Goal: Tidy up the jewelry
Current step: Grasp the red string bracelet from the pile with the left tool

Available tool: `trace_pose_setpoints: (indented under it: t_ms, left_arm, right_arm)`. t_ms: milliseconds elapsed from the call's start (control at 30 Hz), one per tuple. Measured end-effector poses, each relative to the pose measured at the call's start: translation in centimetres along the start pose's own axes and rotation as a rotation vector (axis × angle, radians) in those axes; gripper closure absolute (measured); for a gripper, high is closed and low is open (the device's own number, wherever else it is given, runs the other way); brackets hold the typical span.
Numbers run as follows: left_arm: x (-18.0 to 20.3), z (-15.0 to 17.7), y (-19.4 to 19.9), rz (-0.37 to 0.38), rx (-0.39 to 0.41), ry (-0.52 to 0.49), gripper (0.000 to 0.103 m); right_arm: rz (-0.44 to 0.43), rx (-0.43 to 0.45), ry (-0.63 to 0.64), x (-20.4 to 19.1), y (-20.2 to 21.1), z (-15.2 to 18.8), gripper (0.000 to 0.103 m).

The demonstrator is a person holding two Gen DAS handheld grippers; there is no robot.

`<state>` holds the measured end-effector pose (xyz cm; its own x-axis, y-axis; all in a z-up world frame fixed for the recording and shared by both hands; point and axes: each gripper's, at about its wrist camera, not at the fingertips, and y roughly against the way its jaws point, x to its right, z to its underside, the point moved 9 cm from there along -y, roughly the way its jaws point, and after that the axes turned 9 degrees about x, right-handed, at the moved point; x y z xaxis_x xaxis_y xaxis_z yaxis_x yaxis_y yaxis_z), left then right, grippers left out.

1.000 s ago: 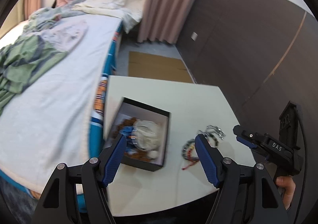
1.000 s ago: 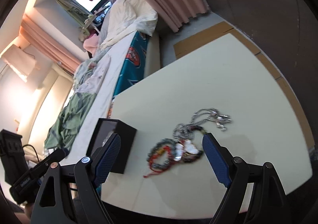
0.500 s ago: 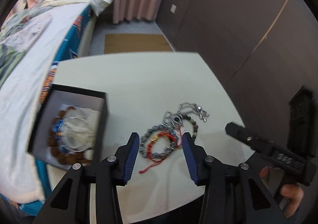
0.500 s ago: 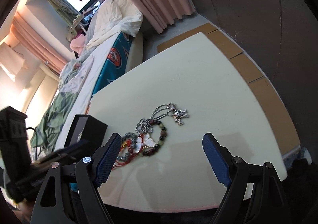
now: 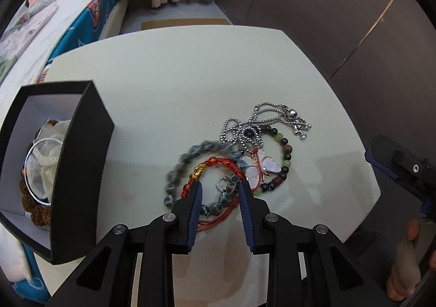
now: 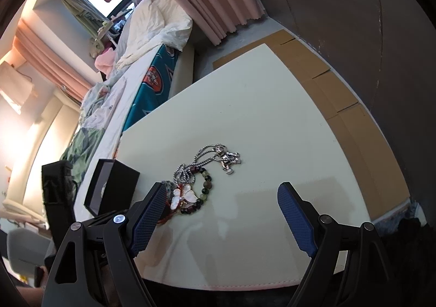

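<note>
A: Which step is this?

B: Picking from the pile. Leftmost, the black box [image 5: 81, 170] already holds a bangle. The left gripper [image 5: 220, 184], half-closed and gripping nothing, straddles the grey bead bracelet [image 5: 185, 160] and red cord bracelet [image 5: 218, 164]. Next it must close on one strand only.

A: The right gripper [image 6: 222, 195]?

B: Wide open, empty, hovering over the cream table [image 6: 259, 105]; a bed [image 6: 130, 83] lies beyond.

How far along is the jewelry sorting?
Partly done. The open black box already holds a silver bangle and brown beads. In hand: nothing yet; the left hand-held gripper straddles the red cord bracelet and grey bead bracelet, jaws narrowed, not shut. Left: the tangled pile, including the silver chain on the white table. The right hand-held gripper is open and empty.
</note>
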<state>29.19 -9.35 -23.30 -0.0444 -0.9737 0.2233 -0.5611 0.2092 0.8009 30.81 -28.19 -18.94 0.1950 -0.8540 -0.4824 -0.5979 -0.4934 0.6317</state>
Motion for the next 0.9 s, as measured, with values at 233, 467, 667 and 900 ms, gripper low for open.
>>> trace_pose_setpoints:
  t_ms: [233,467,667,900]
  left_arm:
    - [1.4,0.3,-0.6,-0.031,0.000,-0.059,0.075]
    - [1.8,0.7,-0.3,-0.022,0.008,-0.034,0.094]
    - [2.4,-0.2,0.5,0.014,0.041,-0.027,0.094]
    - [2.0,-1.7,1.9,0.031,0.081,0.001,0.094]
  right_arm:
    - [-0.004,-0.025,0.000,0.1,-0.4,0.2,0.018]
    - [-0.002,-0.041,0.024,-0.1,-0.8,0.4,0.019]
    - [-0.011,-0.056,0.051,-0.5,-1.1,0.5,0.019]
    - [-0.019,-0.080,0.043,-0.7,-1.8,1.1,0.019]
